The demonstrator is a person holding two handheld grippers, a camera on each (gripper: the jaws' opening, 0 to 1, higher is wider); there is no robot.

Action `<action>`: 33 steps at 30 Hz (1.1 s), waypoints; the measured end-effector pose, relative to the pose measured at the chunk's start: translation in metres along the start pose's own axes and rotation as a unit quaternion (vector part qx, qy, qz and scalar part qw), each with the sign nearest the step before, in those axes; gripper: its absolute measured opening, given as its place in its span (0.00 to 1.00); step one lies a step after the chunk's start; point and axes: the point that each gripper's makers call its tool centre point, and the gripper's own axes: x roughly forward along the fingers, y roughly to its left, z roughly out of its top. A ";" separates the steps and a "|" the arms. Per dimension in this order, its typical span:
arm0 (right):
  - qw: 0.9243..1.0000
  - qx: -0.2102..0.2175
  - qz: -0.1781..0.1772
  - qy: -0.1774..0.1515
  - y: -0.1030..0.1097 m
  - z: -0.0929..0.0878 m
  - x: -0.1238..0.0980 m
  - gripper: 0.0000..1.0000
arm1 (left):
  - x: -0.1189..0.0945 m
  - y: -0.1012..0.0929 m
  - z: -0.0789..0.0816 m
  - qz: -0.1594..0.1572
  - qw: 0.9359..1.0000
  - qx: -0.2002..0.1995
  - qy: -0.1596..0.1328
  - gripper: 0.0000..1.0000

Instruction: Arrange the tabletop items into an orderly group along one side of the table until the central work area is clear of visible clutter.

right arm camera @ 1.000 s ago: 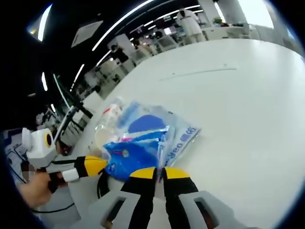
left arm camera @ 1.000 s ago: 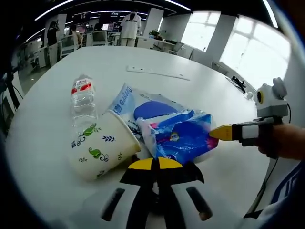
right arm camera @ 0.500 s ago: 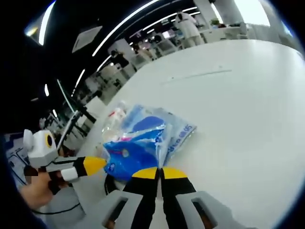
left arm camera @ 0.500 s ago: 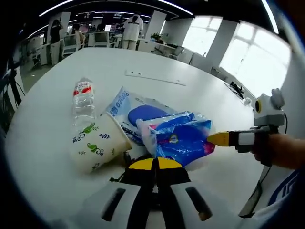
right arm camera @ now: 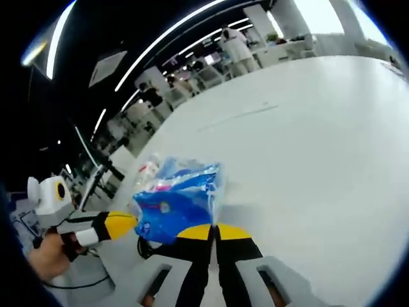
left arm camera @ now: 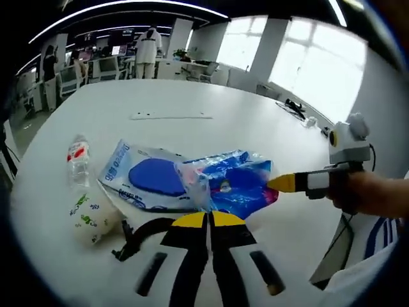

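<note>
The blue packet [left arm camera: 239,187] lay on the white surface [left arm camera: 192,105] just ahead of both grippers, the left gripper [left arm camera: 208,219] and right gripper [right arm camera: 215,230] alike closed and empty, the right gripper's tip nearest it.

Little lettering can be read here — the clear packet with the blue pad [left arm camera: 152,182] carries blue print along its near edge, too small and skewed to make out. The water bottle [left arm camera: 78,160] has a red-and-white label and the blue bag [left arm camera: 238,185] a small round emblem — no words can be read on either.
</note>
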 end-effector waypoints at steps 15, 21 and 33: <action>0.998 -0.031 -0.048 -0.017 -0.064 0.033 -0.033 0.00 | 0.046 -0.066 0.031 -0.071 0.997 0.004 0.018 0.00; 0.997 -0.034 -0.061 -0.019 -0.081 0.044 -0.031 0.00 | 0.068 -0.075 0.052 -0.072 0.997 0.002 0.015 0.01; 0.997 -0.028 -0.076 0.000 -0.110 0.050 0.000 0.00 | 0.106 -0.063 0.048 -0.075 0.996 0.009 0.053 0.03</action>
